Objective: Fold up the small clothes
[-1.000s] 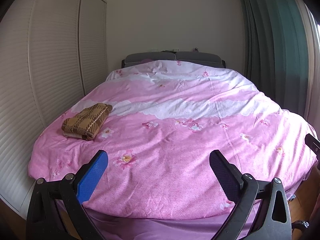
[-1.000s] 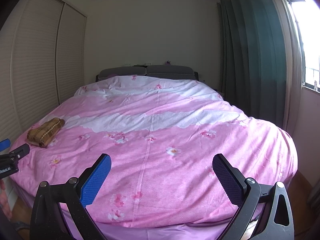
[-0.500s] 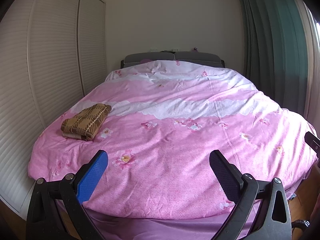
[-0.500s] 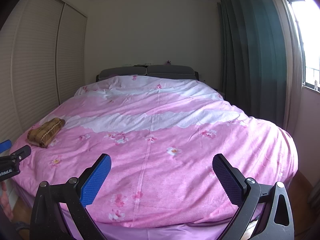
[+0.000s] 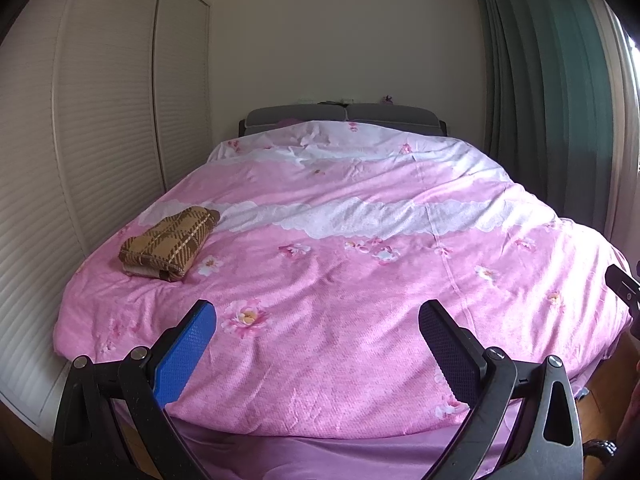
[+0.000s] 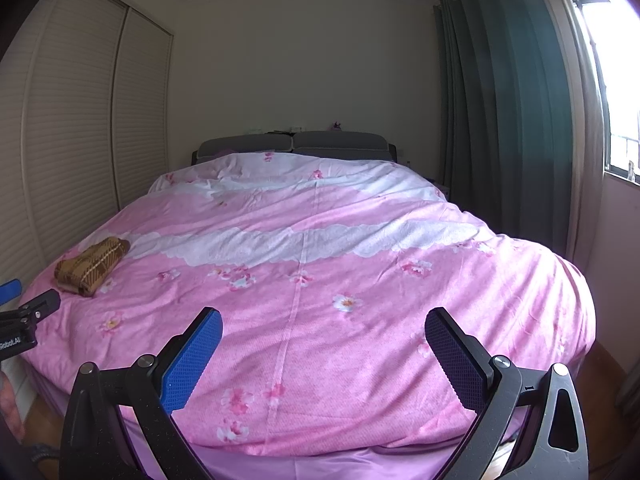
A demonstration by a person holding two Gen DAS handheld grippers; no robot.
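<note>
A brown plaid garment (image 5: 170, 243) lies folded into a small bundle near the left edge of the pink floral duvet (image 5: 360, 280); the right wrist view shows the same brown bundle (image 6: 91, 266) at far left. My left gripper (image 5: 318, 316) hovers open at the foot of the bed, nothing between its fingers, the bundle well ahead and to its left. My right gripper (image 6: 323, 322) is open too and holds nothing, further right along the foot edge. A piece of the left gripper (image 6: 24, 316) shows at the right wrist view's left margin.
White louvred wardrobe doors (image 5: 80, 152) run close along the bed's left side. Dark green curtains (image 6: 504, 120) and a bright window (image 6: 616, 80) stand to the right. A grey headboard (image 5: 344, 114) backs the bed against the far wall. Wooden floor (image 5: 608, 396) shows at the bottom corners.
Both views have drifted back and up a little from the bed. The bundle has not moved and both grippers stay open.
</note>
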